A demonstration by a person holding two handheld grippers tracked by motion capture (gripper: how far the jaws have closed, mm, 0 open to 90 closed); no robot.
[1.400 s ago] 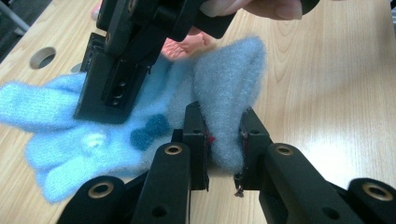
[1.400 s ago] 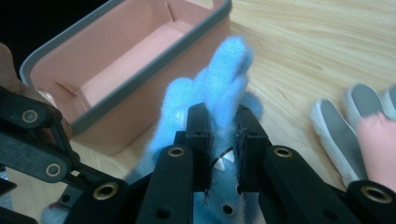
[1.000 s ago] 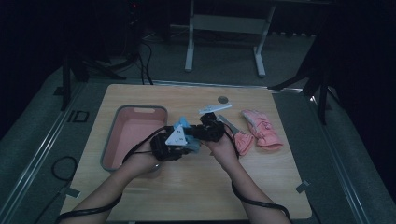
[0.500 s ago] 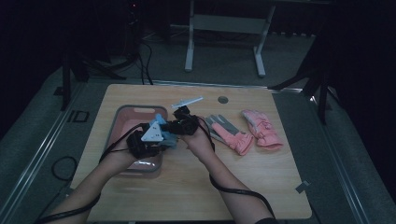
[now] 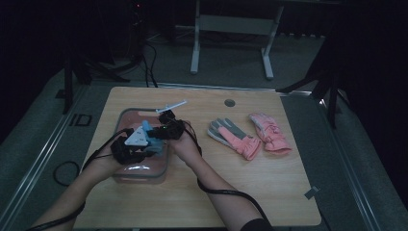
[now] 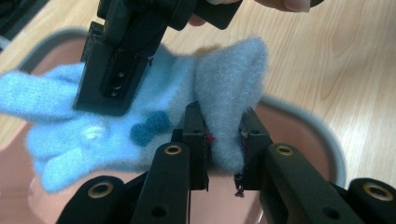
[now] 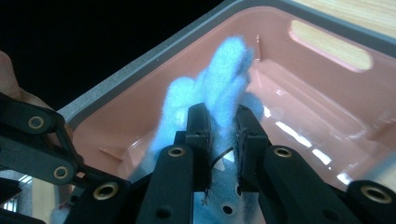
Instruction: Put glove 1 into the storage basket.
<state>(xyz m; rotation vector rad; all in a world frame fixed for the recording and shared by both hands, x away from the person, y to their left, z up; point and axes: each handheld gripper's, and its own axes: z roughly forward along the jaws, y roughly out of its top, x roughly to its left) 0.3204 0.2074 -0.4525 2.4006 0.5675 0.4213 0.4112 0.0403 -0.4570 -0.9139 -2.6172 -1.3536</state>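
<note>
A fluffy light-blue glove (image 6: 140, 126) hangs between both grippers over a pink bin (image 5: 126, 168) at the table's left. My left gripper (image 6: 223, 140) is shut on the glove's cuff fold, which bulges up between its pads. The right gripper (image 7: 218, 126) is shut on the glove's finger end (image 7: 219, 84), with the bin's pink floor (image 7: 322, 107) right behind it. In the high view the left gripper (image 5: 137, 147) and the right gripper (image 5: 166, 130) sit close together above the bin, the blue glove (image 5: 151, 139) between them. The left gripper view also shows the right gripper's black body (image 6: 126, 51) pressing on the glove.
Two pink-and-grey gloves (image 5: 235, 137) (image 5: 270, 132) lie on the wooden table (image 5: 250, 192) to the right of the bin. A small round grommet (image 5: 229, 103) sits near the far edge. Table legs and cables stand on the floor beyond.
Both hands have carried the blue glove leftwards from the table's middle to above the pink bin, and a little lower. The pink gloves stay put.
</note>
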